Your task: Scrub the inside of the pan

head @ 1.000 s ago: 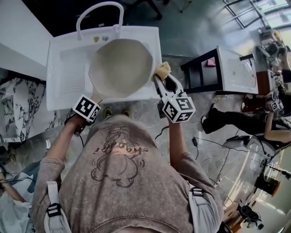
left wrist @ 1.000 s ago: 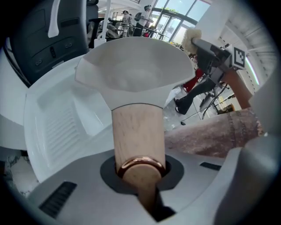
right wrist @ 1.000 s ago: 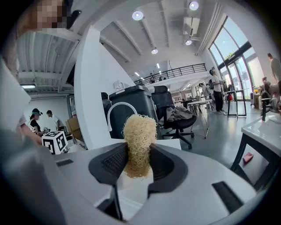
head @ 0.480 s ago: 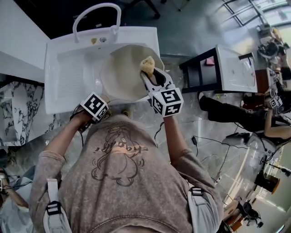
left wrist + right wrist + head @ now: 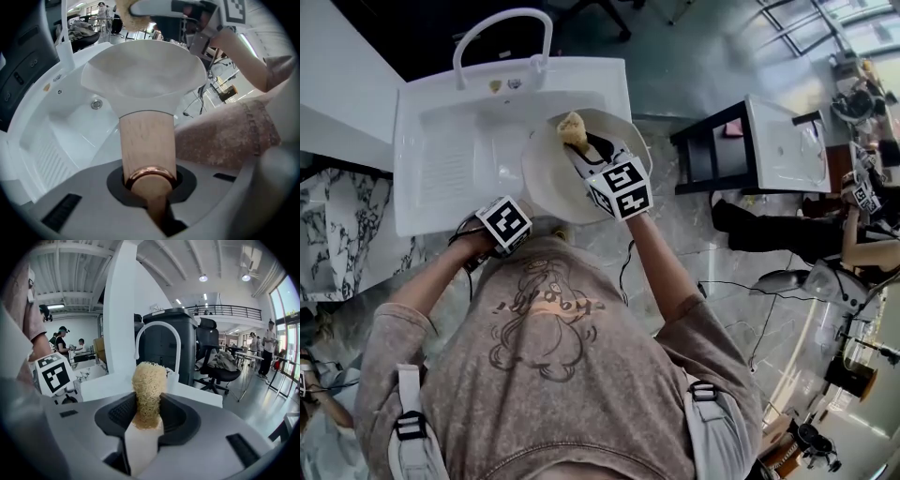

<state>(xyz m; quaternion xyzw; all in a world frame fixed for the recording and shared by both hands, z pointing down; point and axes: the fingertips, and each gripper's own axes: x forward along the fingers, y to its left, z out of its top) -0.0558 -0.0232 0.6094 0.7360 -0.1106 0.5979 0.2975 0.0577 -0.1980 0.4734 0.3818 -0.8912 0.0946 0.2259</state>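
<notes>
Pan (image 5: 551,173): a pale, shallow bowl on a wooden handle (image 5: 147,140). It is held in the air over the right part of the white sink (image 5: 441,159), with its far-right edge hanging past the sink's rim. Its long axis runs from the handle end, near and to the left by the person's body, out to the bowl, farther off and to the right. The open inside faces up.

The left gripper (image 5: 514,217) is clamped on the end of that handle. The wood and its copper ring fill the gap between the 2 jaws, so this gripper carries and steadies the pan.

The right gripper (image 5: 579,142) pinches a yellow fibrous scrubber (image 5: 572,124) between its jaws, with the tuft sticking out past the tips. In the head view the scrubber sits at the pan's far rim. In the left gripper view it hangs just above that rim, and I cannot tell if it touches.

From the scrubber, the pan's inside lies below and back toward the person. The right gripper looks out level toward the faucet (image 5: 502,28), not down into the bowl. The stroke probably needs the tips tilted down and drawn inward across the pan's floor.
</notes>
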